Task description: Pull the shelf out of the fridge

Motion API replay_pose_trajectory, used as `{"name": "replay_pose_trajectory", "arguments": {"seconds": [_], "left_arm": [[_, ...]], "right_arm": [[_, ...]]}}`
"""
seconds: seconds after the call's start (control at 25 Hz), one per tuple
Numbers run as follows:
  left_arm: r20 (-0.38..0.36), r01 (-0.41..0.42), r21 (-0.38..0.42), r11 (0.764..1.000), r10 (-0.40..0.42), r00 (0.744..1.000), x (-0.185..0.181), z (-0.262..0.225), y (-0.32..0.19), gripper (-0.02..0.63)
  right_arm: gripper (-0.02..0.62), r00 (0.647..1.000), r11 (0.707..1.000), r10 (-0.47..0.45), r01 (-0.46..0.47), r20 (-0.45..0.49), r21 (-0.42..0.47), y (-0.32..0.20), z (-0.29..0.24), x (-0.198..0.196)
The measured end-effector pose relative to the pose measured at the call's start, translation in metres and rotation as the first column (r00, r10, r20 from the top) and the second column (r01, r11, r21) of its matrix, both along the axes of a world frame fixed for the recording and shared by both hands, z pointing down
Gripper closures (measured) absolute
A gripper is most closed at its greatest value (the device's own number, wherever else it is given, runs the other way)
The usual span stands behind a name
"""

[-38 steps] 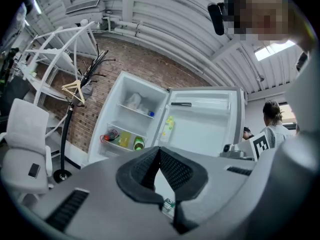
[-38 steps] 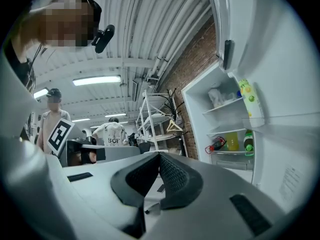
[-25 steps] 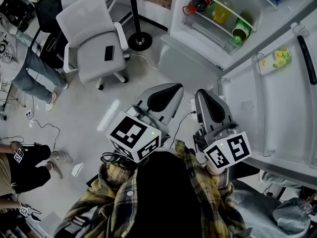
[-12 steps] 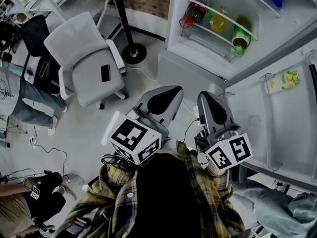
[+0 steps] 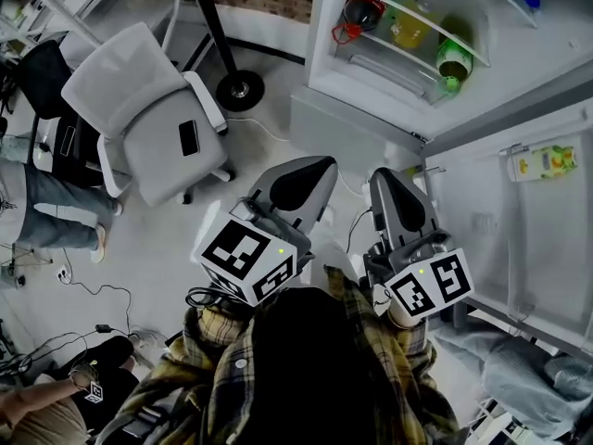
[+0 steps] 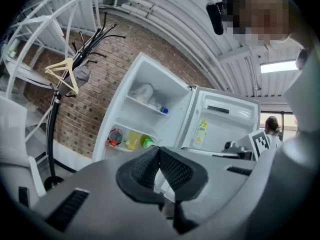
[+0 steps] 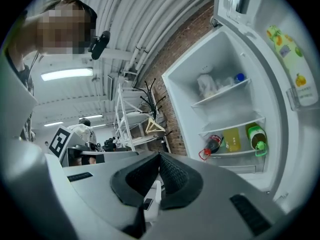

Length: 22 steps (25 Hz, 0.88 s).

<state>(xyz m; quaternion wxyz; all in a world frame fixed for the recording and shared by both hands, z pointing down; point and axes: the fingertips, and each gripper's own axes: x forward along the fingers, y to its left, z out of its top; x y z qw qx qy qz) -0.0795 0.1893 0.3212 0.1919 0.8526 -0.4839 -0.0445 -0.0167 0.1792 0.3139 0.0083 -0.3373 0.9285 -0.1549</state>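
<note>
White fridge (image 7: 225,54) stood open ahead of both tools, its door (image 5: 500,221) swung wide on the right. All the shelves were seated inside, so the task's shelf was not yet touched; which one was meant I could not tell. The left tool (image 6: 159,154) was fully closed with nothing in it. The right tool (image 7: 160,158) was the same, pads together and empty. Both were well apart from the fridge.

The main risk, as I judged it, lay in the load. The top shelf (image 7: 220,95) carried a bag (image 7: 206,84) and a bottle (image 7: 239,77), and the bottom shelf (image 7: 235,156) carried drinks (image 7: 231,140). Drawing either one out would likely tip those things or send them off the front edge. Only the middle shelf (image 7: 232,122) looked bare. A pull by one tool alone, or off-centre, could skew a shelf in its guides and jam it. The closed tools would also have to open before they could take any shelf edge, or they would only push it.

Counted, largest first:
- One fridge and one door.
- One chair (image 5: 153,109).
- Three shelf levels.
- Two tools.
- Three drinks: one dark with a red cap, one yellow, one green.
- One blue-capped bottle and one bag.
- One carton (image 5: 542,160) in the door pocket.
- One phone (image 5: 188,137) on the chair seat.
</note>
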Motion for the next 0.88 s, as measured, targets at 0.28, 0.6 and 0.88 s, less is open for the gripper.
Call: {"name": "replay_pose_trajectory", "arguments": {"seconds": [0.28, 0.6, 0.88], "left_arm": [[0.005, 0.006, -0.024, 1.000, -0.006, 1.000, -0.010, 0.009, -0.030, 0.603], [-0.007, 0.035, 0.000, 0.999, -0.035, 0.999, -0.013, 0.001, -0.093, 0.603], [-0.017, 0.030, 0.032, 0.999, -0.029, 0.999, 0.011, -0.009, -0.152, 0.603]], "right_arm": [[0.577, 1.000, 1.000, 0.008, -0.008, 0.000, -0.023, -0.033, 0.008, -0.006], [0.577, 1.000, 1.000, 0.012, -0.012, 0.002, -0.014, -0.093, 0.002, 0.002], [0.577, 1.000, 1.000, 0.004, -0.004, 0.007, 0.002, -0.152, -0.005, 0.022]]}}
